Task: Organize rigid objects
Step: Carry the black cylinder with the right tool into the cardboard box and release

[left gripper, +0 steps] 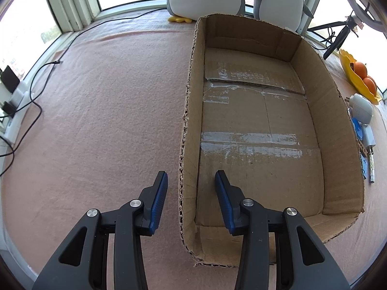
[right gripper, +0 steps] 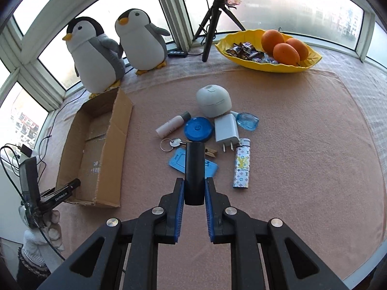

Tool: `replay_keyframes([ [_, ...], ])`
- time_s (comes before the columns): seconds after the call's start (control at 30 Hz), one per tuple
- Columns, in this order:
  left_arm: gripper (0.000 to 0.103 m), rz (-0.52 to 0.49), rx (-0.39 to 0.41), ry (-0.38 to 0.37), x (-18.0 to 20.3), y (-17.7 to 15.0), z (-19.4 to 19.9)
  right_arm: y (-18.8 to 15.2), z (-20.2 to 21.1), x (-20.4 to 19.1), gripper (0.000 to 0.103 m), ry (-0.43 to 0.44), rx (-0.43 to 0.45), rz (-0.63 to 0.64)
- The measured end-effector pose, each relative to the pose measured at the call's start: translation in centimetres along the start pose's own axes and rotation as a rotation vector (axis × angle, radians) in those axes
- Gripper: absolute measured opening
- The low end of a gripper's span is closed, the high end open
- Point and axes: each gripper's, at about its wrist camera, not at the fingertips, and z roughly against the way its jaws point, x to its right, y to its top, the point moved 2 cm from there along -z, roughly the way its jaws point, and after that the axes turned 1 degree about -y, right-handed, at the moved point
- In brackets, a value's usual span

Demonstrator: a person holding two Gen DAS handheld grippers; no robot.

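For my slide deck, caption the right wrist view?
Right gripper clamps a black cylinder above small clutter, beside the cardboard box.

Only a couple of readable bits here: the lighter [right gripper: 241,163] has an LV monogram pattern all over it, and the left gripper [right gripper: 63,192] arm says something like "GenRobot.AI". Tube's [right gripper: 172,124] print is too blurry.

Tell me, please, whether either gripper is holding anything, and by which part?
The right gripper clamps a black cylinder by its near, lower end. The left gripper is open and holds nothing, straddling the cardboard box's wall.
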Motion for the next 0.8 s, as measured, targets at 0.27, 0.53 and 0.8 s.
replay_keyframes([
  [0.27, 0.041, 0.019, -0.001, -0.033, -0.3, 0.0, -0.1, 0.7, -2.1, -9.8, 0.015, 0.122, 0.008, 0.164],
  [0.53, 0.041, 0.02, 0.001, -0.037, -0.5, 0.0, 0.0, 0.6, -4.5, -14.8, 0.015, 0.149, -0.017, 0.264],
  [0.8, 0.041, 0.026, 0.005, -0.039, -0.5, 0.0, 0.0, -0.1, -6.6, -16.6, 0.015, 0.145, -0.045, 0.306],
])
